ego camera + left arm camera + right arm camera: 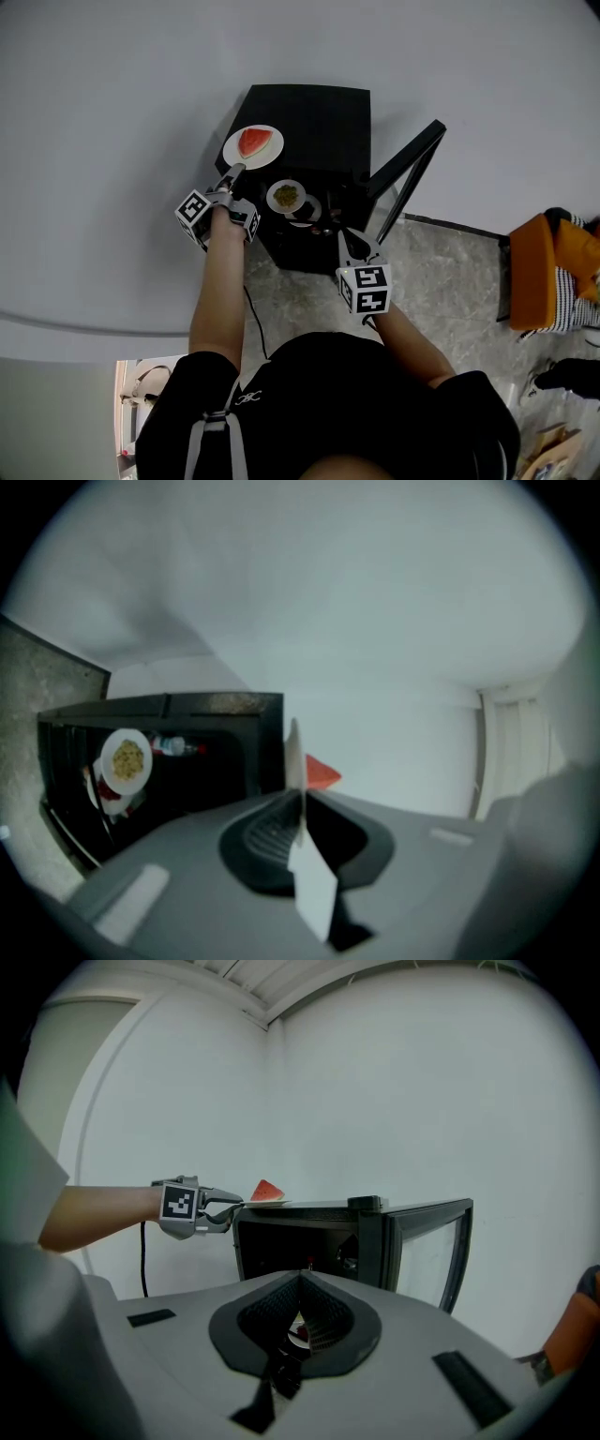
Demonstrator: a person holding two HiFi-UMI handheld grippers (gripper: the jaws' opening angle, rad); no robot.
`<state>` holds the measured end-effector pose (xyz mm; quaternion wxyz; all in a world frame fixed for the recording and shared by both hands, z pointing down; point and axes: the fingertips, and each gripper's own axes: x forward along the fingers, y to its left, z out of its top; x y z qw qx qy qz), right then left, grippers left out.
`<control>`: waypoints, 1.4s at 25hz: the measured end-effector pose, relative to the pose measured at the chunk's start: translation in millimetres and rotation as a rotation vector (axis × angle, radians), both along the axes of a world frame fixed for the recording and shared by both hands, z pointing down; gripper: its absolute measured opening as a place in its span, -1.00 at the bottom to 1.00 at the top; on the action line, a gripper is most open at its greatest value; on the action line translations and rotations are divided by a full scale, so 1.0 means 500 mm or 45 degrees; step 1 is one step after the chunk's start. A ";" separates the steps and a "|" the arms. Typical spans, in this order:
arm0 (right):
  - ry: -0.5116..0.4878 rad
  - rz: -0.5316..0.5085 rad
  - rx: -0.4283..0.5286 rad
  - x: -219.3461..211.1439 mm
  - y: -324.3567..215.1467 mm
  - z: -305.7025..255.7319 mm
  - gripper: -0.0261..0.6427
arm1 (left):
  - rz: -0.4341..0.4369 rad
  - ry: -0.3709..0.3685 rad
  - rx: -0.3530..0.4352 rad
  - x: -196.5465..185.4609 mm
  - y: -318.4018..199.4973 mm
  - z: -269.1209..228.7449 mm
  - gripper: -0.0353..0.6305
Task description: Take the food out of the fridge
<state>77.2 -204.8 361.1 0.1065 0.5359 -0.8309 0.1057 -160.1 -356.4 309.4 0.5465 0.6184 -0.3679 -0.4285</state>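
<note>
Left gripper (233, 173): jaws pinched on the near rim of a white plate (273, 150). The plate lies level straight ahead of its tips, at the front left corner of the fridge (319, 112) top
Watermelon wedge (254, 142): on that plate, point up; the run of its length cannot be told
Right gripper (352, 242): jaws closed, nothing held, facing the open cabinet
Inside, between the two grippers: second plate (273, 191) with yellow-green food (287, 195), small bottle (173, 747) beside it
Door (408, 169): swung open, right of the right gripper

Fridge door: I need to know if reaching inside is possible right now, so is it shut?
No, the fridge door stands swung wide open beside the fridge, whose dark interior is exposed.
</note>
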 end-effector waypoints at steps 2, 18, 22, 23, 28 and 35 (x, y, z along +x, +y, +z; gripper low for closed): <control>0.008 -0.004 0.001 0.000 0.005 0.001 -0.93 | 0.005 -0.016 -0.010 -0.002 -0.005 0.007 -0.86; -0.002 -0.042 0.005 -0.038 0.020 -0.005 -0.93 | 0.050 -1.251 0.304 0.094 0.226 -0.016 -0.91; -0.049 -0.066 0.024 -0.058 0.027 -0.022 -0.93 | 0.073 -1.578 0.365 0.163 0.313 0.029 -0.91; -0.061 -0.061 0.042 -0.062 0.029 -0.030 -0.93 | 0.088 -1.650 0.382 0.179 0.331 0.042 -0.91; -0.098 -0.038 0.090 -0.070 0.041 -0.046 -0.93 | 0.156 -1.760 0.392 0.220 0.374 0.088 -0.90; -0.078 -0.083 0.025 -0.086 0.064 -0.018 -0.93 | 0.163 -1.702 0.339 0.217 0.387 0.106 -0.90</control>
